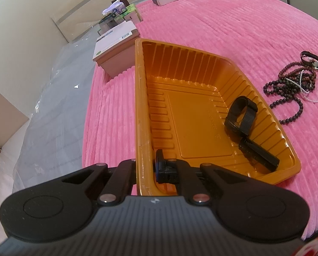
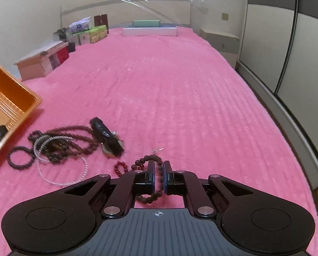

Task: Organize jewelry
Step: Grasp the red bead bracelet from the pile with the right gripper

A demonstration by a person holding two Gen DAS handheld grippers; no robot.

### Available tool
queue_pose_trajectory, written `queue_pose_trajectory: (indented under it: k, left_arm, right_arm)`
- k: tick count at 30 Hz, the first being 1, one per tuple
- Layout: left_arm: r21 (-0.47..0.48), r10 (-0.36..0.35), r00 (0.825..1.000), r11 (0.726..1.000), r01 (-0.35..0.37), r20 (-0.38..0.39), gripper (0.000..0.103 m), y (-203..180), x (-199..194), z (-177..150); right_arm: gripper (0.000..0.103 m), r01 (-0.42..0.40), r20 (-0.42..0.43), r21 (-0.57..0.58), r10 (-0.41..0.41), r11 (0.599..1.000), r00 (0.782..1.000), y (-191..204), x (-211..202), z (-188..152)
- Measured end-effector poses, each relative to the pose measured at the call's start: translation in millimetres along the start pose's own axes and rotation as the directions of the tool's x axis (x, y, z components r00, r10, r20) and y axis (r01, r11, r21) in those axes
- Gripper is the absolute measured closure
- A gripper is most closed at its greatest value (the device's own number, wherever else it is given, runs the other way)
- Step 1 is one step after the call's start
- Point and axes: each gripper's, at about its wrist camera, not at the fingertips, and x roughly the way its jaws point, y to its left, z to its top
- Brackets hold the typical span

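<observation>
Right hand-held gripper (image 2: 158, 176) was pinched on brown bead bracelet (image 2: 147, 196); loops dangled both sides, could slip or snag red beads (image 2: 120, 167) just beside

Left hand-held gripper (image 1: 145, 168) clamped orange tray (image 1: 140, 106) wall; thin rim could flex, tipping black watch (image 1: 242, 125) inside

Tangled necklaces (image 2: 58, 145) lay between bracelet and tray; carry path risked dragging them

Pink bed (image 2: 180, 85) beyond was open; boxes (image 2: 41, 61) far left

Left wrist: we are looking down, close, along the fingers into the orange tray (image 1: 141, 106) on the pink bedspread (image 1: 233, 21) | Right wrist: we are facing lengthwise up the bed, low over the bead pile (image 2: 58, 145) | Shared: tray (image 2: 11, 98), beads (image 1: 293, 83), boxes (image 1: 114, 51) by the wall
</observation>
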Motion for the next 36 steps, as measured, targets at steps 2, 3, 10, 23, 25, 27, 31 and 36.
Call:
queue_pose_trajectory:
  k: [2, 3, 10, 23, 25, 27, 31, 36]
  left_arm:
    - [0.001, 0.001, 1.0, 1.0, -0.001, 0.001, 0.101, -0.2, -0.2, 0.4]
    - [0.001, 0.001, 1.0, 1.0, -0.001, 0.0, 0.101, -0.2, -0.2, 0.3]
    - [-0.001, 0.001, 1.0, 1.0, -0.001, 0.0, 0.101, 0.2, -0.4, 0.1]
    - [-0.002, 0.006, 1.0, 1.0, -0.006, -0.004, 0.101, 0.1, -0.9, 0.5]
    - [-0.001, 0.005, 1.0, 1.0, -0.005, -0.004, 0.101, 0.1, -0.8, 0.4]
    - [-0.001, 0.005, 1.0, 1.0, -0.005, -0.003, 0.101, 0.1, -1.2, 0.3]
    - [0.0, 0.005, 1.0, 1.0, -0.005, -0.003, 0.101, 0.4, -0.8, 0.4]
    - [0.0, 0.004, 1.0, 1.0, -0.004, -0.001, 0.101, 0.0, -0.9, 0.0]
  right_arm:
    - [0.095, -0.001, 0.028, -0.029, 0.002, 1.0, 1.0, 4.7, -5.3, -1.8]
    - [0.095, -0.009, 0.04, -0.039, 0.011, 0.999, 0.999, 7.0, -6.8, -3.5]
    - [0.092, -0.103, -0.067, -0.047, 0.1, 0.994, 0.993, 13.9, 19.2, -15.1]
    - [0.09, -0.135, -0.055, 0.103, 0.141, 0.985, 0.988, 0.4, 29.5, -19.5]
    - [0.091, -0.127, -0.034, 0.075, 0.13, 0.989, 0.991, 3.2, 22.3, -19.6]
    - [0.092, -0.123, -0.01, 0.055, 0.123, 0.991, 0.992, 5.1, 14.0, -18.8]
    - [0.093, -0.123, 0.023, 0.03, 0.122, 0.992, 0.992, 8.6, 1.0, -15.1]
    - [0.095, -0.141, 0.046, 0.02, 0.14, 0.99, 0.989, 12.1, -9.5, -5.9]
